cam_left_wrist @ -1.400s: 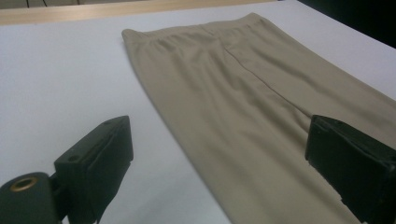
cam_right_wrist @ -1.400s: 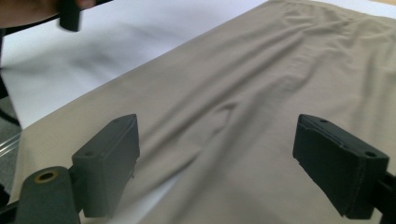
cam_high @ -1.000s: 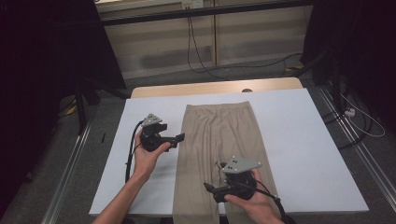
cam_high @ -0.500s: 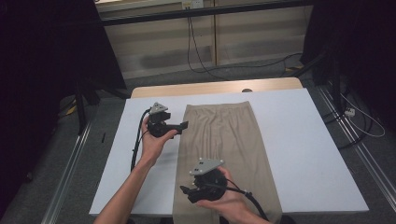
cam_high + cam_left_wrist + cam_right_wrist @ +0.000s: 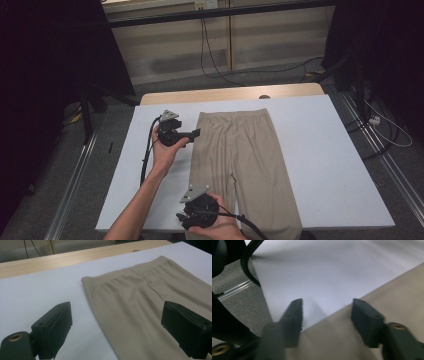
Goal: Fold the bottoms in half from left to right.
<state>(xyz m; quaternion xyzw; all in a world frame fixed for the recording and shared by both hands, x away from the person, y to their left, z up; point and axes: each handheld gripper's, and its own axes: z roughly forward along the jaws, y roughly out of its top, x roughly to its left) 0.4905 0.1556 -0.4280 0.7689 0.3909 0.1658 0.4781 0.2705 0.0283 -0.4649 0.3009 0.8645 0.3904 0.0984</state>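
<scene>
Right gripper (image 5: 181,218) slid to trousers' (image 5: 240,165) left hem edge, jaws just narrowing, ungripped; left gripper (image 5: 196,133) released beside waistband.

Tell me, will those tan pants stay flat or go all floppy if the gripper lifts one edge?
Probably floppy: the tan pants lie thin and flat on the white table. Likely light too. The gathered waistband looks stretchy, so it may sag.
</scene>
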